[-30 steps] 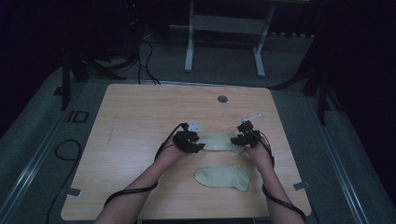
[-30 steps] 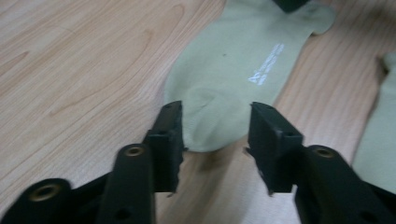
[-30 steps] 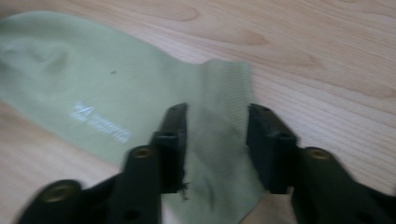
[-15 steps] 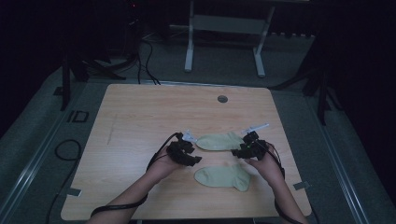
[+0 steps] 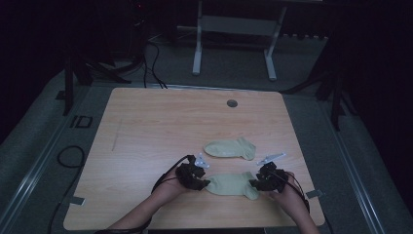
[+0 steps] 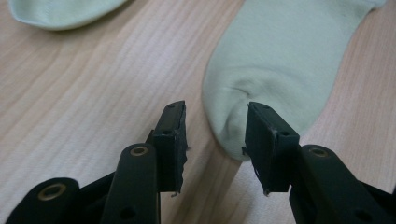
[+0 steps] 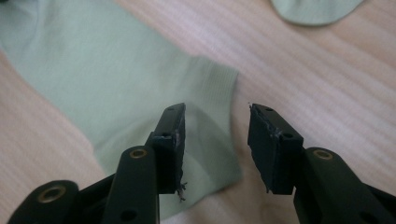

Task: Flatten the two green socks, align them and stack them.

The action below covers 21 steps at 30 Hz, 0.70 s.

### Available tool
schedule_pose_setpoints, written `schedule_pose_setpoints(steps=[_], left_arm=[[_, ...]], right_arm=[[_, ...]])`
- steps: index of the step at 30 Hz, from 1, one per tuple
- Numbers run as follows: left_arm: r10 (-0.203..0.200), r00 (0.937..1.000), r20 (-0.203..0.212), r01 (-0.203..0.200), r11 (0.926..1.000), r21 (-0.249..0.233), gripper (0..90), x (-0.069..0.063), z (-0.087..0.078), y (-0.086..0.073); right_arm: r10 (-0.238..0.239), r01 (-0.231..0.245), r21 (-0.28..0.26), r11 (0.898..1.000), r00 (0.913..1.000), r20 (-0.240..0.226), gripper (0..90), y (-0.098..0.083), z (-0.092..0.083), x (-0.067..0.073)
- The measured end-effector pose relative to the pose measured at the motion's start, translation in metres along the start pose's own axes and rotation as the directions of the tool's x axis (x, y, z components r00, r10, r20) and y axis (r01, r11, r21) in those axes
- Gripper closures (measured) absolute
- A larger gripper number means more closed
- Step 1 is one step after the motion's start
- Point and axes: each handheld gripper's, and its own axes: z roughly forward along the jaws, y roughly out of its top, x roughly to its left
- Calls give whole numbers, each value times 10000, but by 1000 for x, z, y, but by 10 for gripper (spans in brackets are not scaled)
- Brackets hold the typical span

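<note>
Two pale green socks lie flat on the wooden table (image 5: 146,126). The far sock (image 5: 230,147) lies free. At the toe end of the near sock (image 5: 233,184) is my left gripper (image 5: 202,183); my right gripper (image 5: 255,184) is at its cuff end. In the left gripper view the jaws of the left gripper (image 6: 215,135) stand apart over the sock's toe (image 6: 280,65), pads not pressing it. In the right gripper view the right gripper (image 7: 215,140) straddles the cuff edge (image 7: 210,93) of the sock, also apart. Both pairs of jaws have just been closing.
A round grommet hole (image 5: 232,103) sits near the table's far edge. The table's front edge lies just behind both hands. Cables (image 5: 68,156) trail on the floor at left, and a metal stand (image 5: 234,44) rises beyond the table.
Both hands have drawn back toward the near edge, from the ends of the far sock to the ends of the near sock. The far sock stays lying on the table.
</note>
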Motion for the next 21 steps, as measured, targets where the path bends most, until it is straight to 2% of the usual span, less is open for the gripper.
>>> schedule_pose_setpoints(steps=[2,3,8,10,11,15,19,21], left_arm=[[160,9999,-26,-160,9999,60,638,-2,1,-1],[191,9998,-63,-190,9998,70,661,-3,1,-1],[298,9995,-55,-297,9995,76,798,-10,1,-1],[345,9993,-106,-345,9994,80,854,-12,1,0],[383,9991,-160,-382,9992,80,864,-12,2,0],[181,9998,-90,-183,9996,-210,875,-9,-5,3],[69,10000,-18,-70,9991,-420,879,-4,-16,9],[78,9998,-155,-86,9986,-531,879,-1,-23,14]], right_arm=[[-181,180,260,9995,9998,16,600,-4,2,4],[-304,302,210,9993,9995,62,614,-6,2,5],[-416,414,92,9991,9990,168,796,-10,1,11],[-496,494,85,9987,9986,186,823,-10,1,14],[-505,503,90,9987,9984,236,830,-10,0,14],[-31,41,-512,9987,9998,213,840,-7,-11,13],[103,-84,-1051,9944,9998,181,844,0,-27,10],[13,5,-1140,9935,9999,155,844,5,-34,9]])
